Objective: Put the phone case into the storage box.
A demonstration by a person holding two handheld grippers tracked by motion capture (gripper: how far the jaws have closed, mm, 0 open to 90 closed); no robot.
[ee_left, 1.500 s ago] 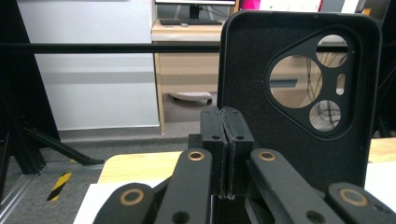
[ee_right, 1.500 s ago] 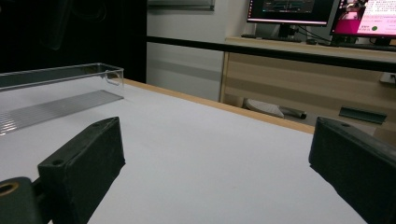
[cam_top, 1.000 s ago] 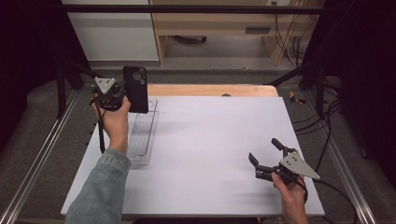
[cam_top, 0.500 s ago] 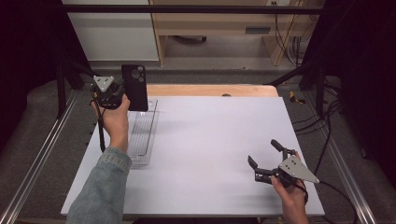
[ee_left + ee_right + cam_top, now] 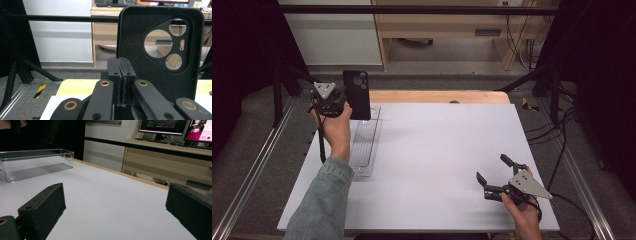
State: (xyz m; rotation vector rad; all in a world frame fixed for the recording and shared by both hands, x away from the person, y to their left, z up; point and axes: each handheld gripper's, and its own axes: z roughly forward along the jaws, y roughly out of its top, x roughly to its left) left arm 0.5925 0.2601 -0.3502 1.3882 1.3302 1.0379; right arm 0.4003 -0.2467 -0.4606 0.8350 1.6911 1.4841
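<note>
Holding a black phone case (image 5: 356, 94) upright above the far end of the clear tray (image 5: 365, 150), the left gripper (image 5: 343, 104) has its jaws pressed together on the case's edge. Camera cutouts face the high view. At the table's (image 5: 437, 150) near right corner, the right gripper (image 5: 493, 173) hovers with jaws spread wide, nothing between them, well apart from the tray.

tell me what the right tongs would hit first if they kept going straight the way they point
Probably nothing on the table: the open right tongs point across bare white table toward its far edge. The clear tray sits off to the left of that line, though depth is unclear.
</note>
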